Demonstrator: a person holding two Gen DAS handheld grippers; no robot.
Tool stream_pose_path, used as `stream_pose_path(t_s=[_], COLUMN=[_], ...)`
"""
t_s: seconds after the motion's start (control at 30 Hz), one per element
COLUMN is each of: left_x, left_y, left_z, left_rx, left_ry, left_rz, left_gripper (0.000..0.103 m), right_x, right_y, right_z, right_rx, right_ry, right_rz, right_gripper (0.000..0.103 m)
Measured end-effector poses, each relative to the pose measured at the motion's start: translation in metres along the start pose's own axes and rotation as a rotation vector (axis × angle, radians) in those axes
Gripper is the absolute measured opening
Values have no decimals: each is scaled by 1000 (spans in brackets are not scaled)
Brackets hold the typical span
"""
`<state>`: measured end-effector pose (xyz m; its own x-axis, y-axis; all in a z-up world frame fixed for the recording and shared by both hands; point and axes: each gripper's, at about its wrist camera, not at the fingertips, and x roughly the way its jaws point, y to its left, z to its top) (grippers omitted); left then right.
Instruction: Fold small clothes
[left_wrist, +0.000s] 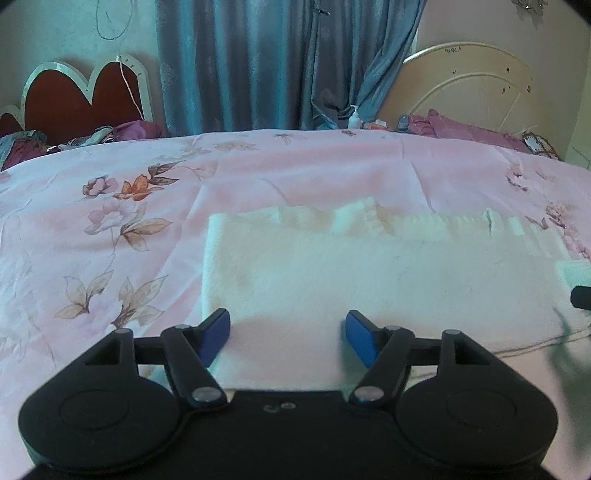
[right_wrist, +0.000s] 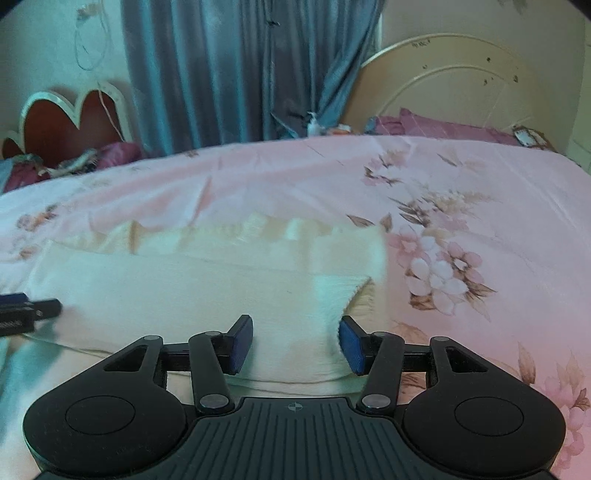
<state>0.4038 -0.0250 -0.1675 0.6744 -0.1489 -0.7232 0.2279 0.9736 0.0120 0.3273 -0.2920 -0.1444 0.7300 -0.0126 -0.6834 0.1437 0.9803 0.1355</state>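
Both grippers over folded white garment (left_wrist: 369, 273) on the bedsheet (left_wrist: 110, 206).
Left gripper (left_wrist: 287, 334) spread wide, pads clear; right gripper (right_wrist: 296, 341) half-spread, gripping nothing.

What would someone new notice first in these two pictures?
A white folded cloth lies flat in the middle of the pink floral bedsheet, its ribbed edge toward the far side. Both hand-held grippers hover open over its near edge: the left hand-held gripper by the left corner, the right hand-held gripper by the right one.
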Motion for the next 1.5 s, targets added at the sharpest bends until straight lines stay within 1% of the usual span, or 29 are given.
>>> stream_pose_path(t_s=[0.2, 0.3, 0.4, 0.43, 0.5, 0.6, 0.63, 0.7, 0.73, 0.9, 1.07, 1.2, 1.27, 1.37, 1.5], left_x=[-15, -17, -15, -13, -10, -10, -10, -8, -7, -5, -4, -7, -14, -34, -61], left_y=[-18, -26, -27, -26, -24, -28, -31, -31, -30, -27, -28, -32, -34, -37, -50], left_z=[-4, -7, -13, -16, -20, -22, -23, -22, -22, -21, -20, -16, -14, -15, -22], left_rx=[29, 41, 54, 51, 40, 54, 59, 60, 56, 55, 52, 41, 28, 9, 37], left_ry=[-26, -22, -12, -7, 0, -9, -9, -4, -1, 15, 19, 42, 54, 29, -1], left_rz=[-43, -63, -57, -53, -55, -38, -34, -33, -37, -51, -41, -20, -8, -14, -29], left_gripper=[68, 68, 69, 69, 69, 70, 71, 72, 73, 73, 73, 73, 72, 72, 72], right_x=[-1, -1, -1, 0, -1, 0, 2, 13, 17, 17, 20, 18, 11, -7, -32], right_y=[21, 24, 13, 9, 2, 10, 13, 14, 9, -6, 2, -3, -6, -6, 6], right_z=[0, -1, -5, -8, -12, -16, -18, -24, -27, -26, -25, -21, -20, -21, -28], right_rx=[-18, -44, -52, -40, -14, -41, -60, -94, -89, -68, -141, -122, -92, -63, -122], right_ry=[6, -2, 6, 17, 28, 32, 41, 69, 74, 79, 100, 115, 106, 84, 60], right_rz=[64, 39, 13, 21, 64, 73, 66, 20, 18, 30, 12, 44, 76, 130, 179], right_gripper=[52, 52, 52, 52, 52, 52, 52, 52, 52, 52, 52, 52, 52, 52, 52])
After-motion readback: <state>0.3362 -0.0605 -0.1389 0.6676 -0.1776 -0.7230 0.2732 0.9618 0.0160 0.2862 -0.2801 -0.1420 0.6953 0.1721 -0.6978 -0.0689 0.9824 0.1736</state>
